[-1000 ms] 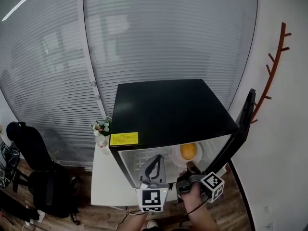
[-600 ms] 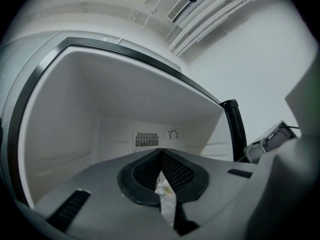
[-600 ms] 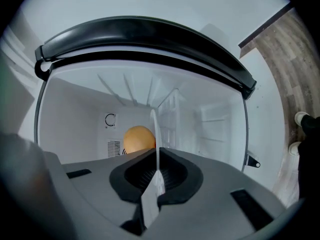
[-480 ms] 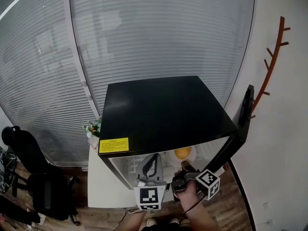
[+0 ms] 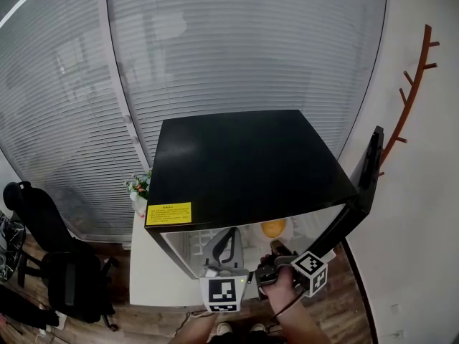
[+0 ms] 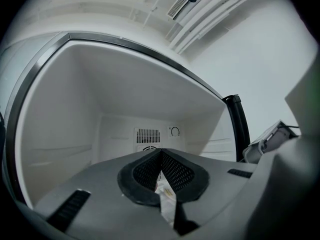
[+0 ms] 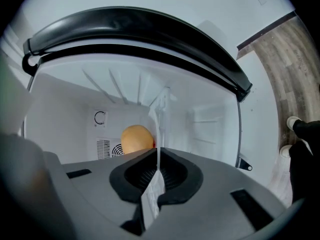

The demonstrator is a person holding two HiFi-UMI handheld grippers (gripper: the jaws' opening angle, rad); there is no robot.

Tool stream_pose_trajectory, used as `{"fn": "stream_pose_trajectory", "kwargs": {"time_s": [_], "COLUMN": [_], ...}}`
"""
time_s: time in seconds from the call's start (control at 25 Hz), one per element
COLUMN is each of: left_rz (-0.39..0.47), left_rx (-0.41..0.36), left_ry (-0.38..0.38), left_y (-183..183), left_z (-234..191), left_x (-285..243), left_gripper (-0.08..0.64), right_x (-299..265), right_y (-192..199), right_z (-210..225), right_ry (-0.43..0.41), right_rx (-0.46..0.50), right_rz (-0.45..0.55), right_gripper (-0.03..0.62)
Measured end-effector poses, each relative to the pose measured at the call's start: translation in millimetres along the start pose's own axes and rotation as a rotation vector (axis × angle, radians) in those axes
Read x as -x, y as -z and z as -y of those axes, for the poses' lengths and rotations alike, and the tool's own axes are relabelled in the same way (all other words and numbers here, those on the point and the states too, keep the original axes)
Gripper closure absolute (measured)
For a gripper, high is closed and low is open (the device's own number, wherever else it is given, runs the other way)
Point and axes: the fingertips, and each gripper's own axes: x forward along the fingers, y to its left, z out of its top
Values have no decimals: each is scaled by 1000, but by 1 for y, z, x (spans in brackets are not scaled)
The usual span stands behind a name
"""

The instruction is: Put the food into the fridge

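A black-topped small fridge (image 5: 244, 163) stands with its door (image 5: 362, 192) swung open to the right. Inside its white cavity lies a round orange food (image 5: 272, 228) in a clear plastic bag (image 7: 161, 114). In the right gripper view the orange food (image 7: 136, 139) sits just past the jaws. My right gripper (image 5: 275, 249) is at the fridge's opening, and in its own view the right gripper (image 7: 158, 159) is shut on a thin edge of the bag. My left gripper (image 5: 228, 241) reaches into the opening beside it. In its own view the left gripper (image 6: 161, 156) is shut on a strip of labelled plastic wrapper (image 6: 167, 199).
A white table (image 5: 150, 264) with a small flower pot (image 5: 140, 188) stands left of the fridge. A black chair (image 5: 50, 264) is further left, a brown coat rack (image 5: 409, 99) on the right wall. Slatted blinds fill the back. The person's shoes (image 7: 295, 129) show on the wooden floor.
The head camera has shifted, so the fridge's top now hides more of the inside. Both grippers stay at the opening, shut as before.
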Motion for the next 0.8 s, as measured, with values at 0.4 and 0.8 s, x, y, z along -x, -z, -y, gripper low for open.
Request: {"fn": "stream_pose_trajectory", "kwargs": {"time_s": [0.4, 0.8], "left_rz": [8, -21], "left_rx": [13, -3], "left_ry": [0, 4], "left_y": [0, 7], "left_z": [0, 3], "left_x": [-5, -4], "left_gripper": [534, 534], "right_x": [-1, 4], "right_y": [-1, -8], "right_z": [-7, -5], "right_ry": [-68, -92], "right_rx": [-14, 27], "right_rz": [12, 27], "right_gripper": [489, 363]}}
